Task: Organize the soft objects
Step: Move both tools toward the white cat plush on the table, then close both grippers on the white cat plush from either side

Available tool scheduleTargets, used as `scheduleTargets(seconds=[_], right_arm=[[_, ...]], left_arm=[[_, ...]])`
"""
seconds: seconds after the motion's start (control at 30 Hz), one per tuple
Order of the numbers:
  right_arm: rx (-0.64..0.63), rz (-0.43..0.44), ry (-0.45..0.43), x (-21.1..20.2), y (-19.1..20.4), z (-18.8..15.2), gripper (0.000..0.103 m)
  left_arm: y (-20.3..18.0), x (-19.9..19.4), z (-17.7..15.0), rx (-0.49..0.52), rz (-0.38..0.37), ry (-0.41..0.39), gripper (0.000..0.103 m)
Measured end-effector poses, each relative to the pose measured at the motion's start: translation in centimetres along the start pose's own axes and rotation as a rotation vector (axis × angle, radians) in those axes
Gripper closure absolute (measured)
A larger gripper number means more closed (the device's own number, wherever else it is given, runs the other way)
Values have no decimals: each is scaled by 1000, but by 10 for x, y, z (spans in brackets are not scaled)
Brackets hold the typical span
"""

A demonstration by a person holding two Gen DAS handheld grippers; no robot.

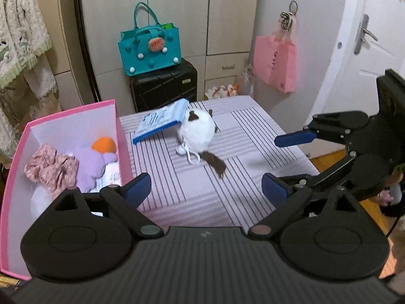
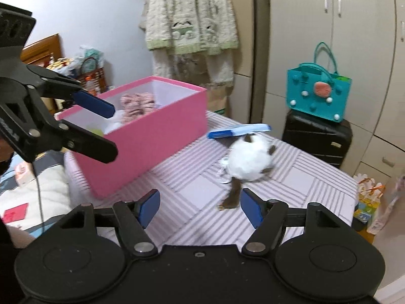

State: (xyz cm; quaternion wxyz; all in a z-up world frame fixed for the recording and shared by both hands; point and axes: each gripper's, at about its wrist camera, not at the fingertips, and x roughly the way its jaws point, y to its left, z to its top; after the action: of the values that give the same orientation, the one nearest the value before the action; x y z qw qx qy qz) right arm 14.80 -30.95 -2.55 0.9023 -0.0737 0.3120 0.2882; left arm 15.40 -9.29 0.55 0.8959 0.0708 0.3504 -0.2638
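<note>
Both grippers stood open and empty: the left gripper (image 1: 206,190) at the frame's bottom, the right gripper (image 2: 200,209) likewise. Mid-frame, the white plush (image 1: 196,133) lay on the striped cover (image 1: 192,197). At left, the pink box (image 1: 76,116) already held several soft things; the plush seemingly remained.

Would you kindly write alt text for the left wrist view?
A white plush toy with a brown tail lies on a striped table, leaning on a blue packet. The open left gripper points at it, the open right gripper alongside, and a pink box of soft things sits left.
</note>
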Motion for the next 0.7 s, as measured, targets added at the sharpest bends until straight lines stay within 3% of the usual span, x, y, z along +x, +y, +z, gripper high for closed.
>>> scheduleTargets(seconds=[0.2,0.37,0.5,0.63,0.7], right_arm=[[-1,-27,-19,27,-29,-11,28],[6,-11,-52,47,-46,-13,27],[0,26,-76,66,-56,-12,28],[-30,4,-75,87,-62,-7,27],[-52,-19,-75,98,-64,-5,16]], left_arm=[[11,35,11,-95,8,-17,8],[8,61,14,-106,56,-46,8],[8,85,17,-169,27,-48,10],[7,106,18,-199,18,-63,10],[8,115,19,-222,31,-82,9]])
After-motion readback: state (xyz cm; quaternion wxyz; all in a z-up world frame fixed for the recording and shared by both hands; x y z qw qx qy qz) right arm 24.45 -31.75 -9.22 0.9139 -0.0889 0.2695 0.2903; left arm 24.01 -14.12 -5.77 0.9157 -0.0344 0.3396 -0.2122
